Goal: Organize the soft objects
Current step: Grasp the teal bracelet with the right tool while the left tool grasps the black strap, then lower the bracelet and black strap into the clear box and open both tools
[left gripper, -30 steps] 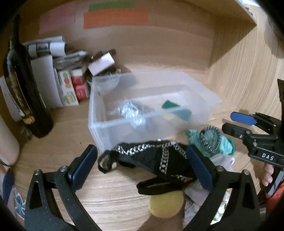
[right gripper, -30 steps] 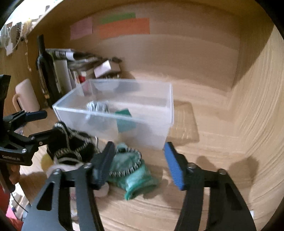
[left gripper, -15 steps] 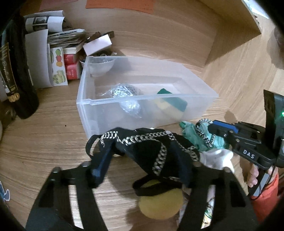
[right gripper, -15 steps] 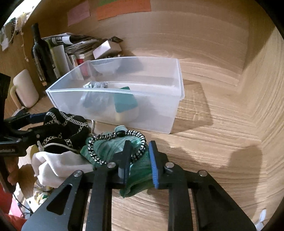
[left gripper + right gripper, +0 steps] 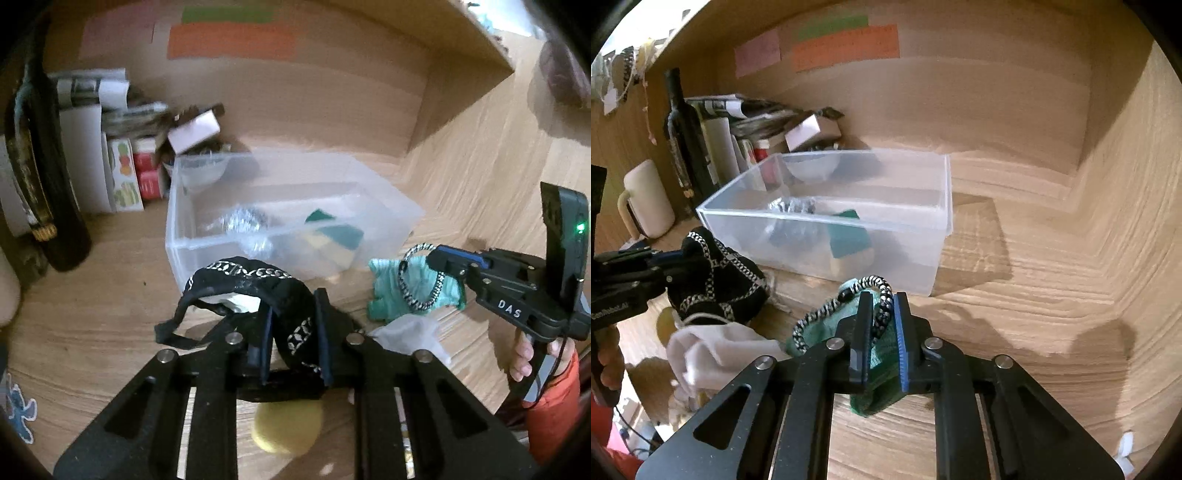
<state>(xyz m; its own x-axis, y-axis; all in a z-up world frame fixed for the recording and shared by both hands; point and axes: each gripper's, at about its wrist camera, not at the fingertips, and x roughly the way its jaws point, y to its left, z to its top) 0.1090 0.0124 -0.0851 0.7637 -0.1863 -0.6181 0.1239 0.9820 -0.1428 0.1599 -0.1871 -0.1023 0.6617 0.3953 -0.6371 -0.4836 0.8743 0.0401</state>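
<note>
My left gripper (image 5: 293,302) is shut on a black cloth with white chain print (image 5: 255,284), held just above the wooden desk; it also shows in the right wrist view (image 5: 716,280). My right gripper (image 5: 881,306) is shut on a black-and-white braided cord loop (image 5: 834,306) and the green cloth (image 5: 882,354) under it, seen in the left wrist view (image 5: 410,291) too. A clear plastic bin (image 5: 384,206) stands just behind, holding a shiny crumpled bundle (image 5: 243,221) and a green-and-yellow sponge (image 5: 332,236). A white cloth (image 5: 713,350) and a yellow ball (image 5: 288,424) lie near the front.
A dark wine bottle (image 5: 40,177), books and small boxes (image 5: 125,173) stand at the back left. A cream mug (image 5: 646,199) stands left of the bin. Wooden walls close the back and right side.
Both grippers have closed: the left on the black cloth, the right on the cord and green cloth. Both have lifted slightly; the black cloth now hangs from the left fingers.
</note>
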